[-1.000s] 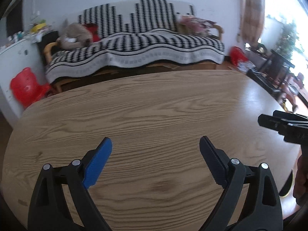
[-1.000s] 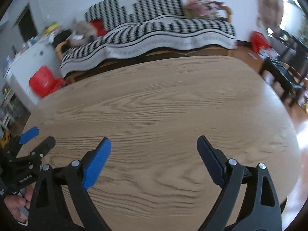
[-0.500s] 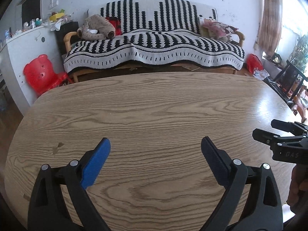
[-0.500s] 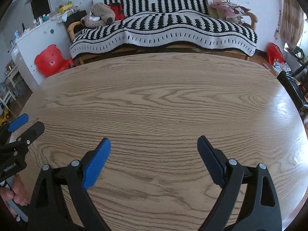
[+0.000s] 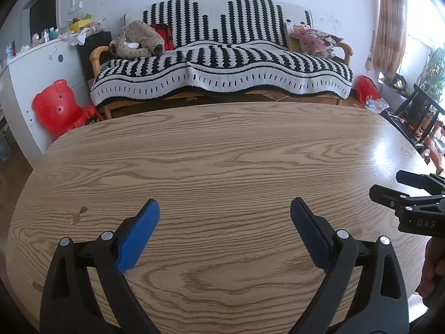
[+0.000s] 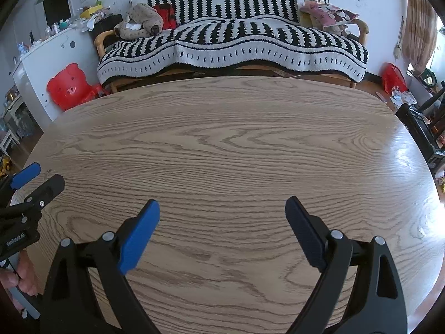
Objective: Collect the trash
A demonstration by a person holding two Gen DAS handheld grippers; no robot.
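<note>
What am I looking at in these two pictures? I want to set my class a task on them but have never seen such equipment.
A person holds a two-fingered clamp in each hand; no robot is involved. Each picture comes from a wide-angle camera on one clamp, looking along its fingers. The left hand-held gripper and the right hand-held gripper are both open and hold nothing. Each shows at the edge of the other's picture. Below them is a wooden table with no trash visible on it. Behind stand a striped sofa and a red child's chair.

A bare wooden table (image 5: 222, 161) fronts a striped sofa (image 5: 222, 66), with a red bear-faced chair (image 5: 59, 108) beside it.
</note>
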